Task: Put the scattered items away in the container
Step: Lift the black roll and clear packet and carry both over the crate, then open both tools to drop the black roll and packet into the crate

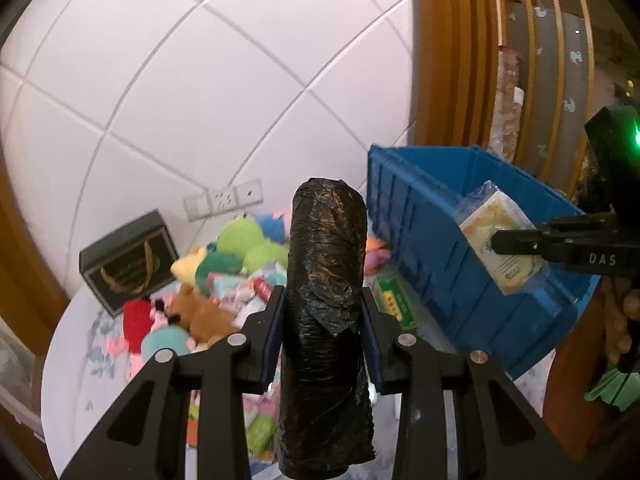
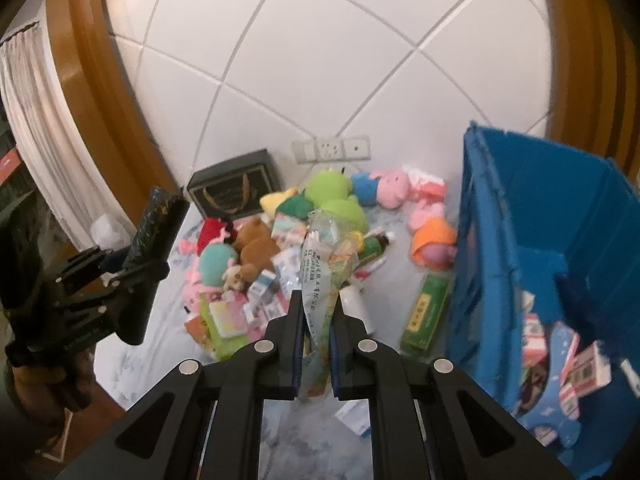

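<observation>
Perhaps crinkled, glossy black bag roll (image 1: 326, 312).

dim warm indoor light, slight motion blur, heavy fisheye edge bending.

— What do you have on the white marbled table (image 2: 132, 344)?
— You have a pile of plush toys (image 2: 328, 196), small packets (image 2: 264, 292), a green box (image 2: 426, 312), a dark gift box (image 2: 234, 188) and the blue crate (image 2: 476, 240).
</observation>
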A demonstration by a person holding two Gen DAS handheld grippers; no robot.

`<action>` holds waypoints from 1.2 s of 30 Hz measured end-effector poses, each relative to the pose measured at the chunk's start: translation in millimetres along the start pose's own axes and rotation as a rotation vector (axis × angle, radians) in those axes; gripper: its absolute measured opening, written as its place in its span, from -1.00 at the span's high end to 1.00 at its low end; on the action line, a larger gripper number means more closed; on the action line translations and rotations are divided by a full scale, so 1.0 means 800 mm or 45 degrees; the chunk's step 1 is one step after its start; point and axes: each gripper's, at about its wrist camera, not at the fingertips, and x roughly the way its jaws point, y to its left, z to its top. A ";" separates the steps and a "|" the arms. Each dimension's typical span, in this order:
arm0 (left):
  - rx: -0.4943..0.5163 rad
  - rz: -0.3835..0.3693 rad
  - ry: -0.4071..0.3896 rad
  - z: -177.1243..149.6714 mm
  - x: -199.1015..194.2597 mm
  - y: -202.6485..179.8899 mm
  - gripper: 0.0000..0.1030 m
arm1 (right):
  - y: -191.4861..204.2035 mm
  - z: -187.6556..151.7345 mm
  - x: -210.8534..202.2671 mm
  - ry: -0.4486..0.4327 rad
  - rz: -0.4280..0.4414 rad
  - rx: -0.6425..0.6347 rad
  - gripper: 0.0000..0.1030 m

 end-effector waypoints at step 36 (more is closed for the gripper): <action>0.308 -0.475 -0.004 0.165 0.116 -0.315 0.34 | -0.248 0.000 -0.187 -0.261 -0.305 0.276 0.80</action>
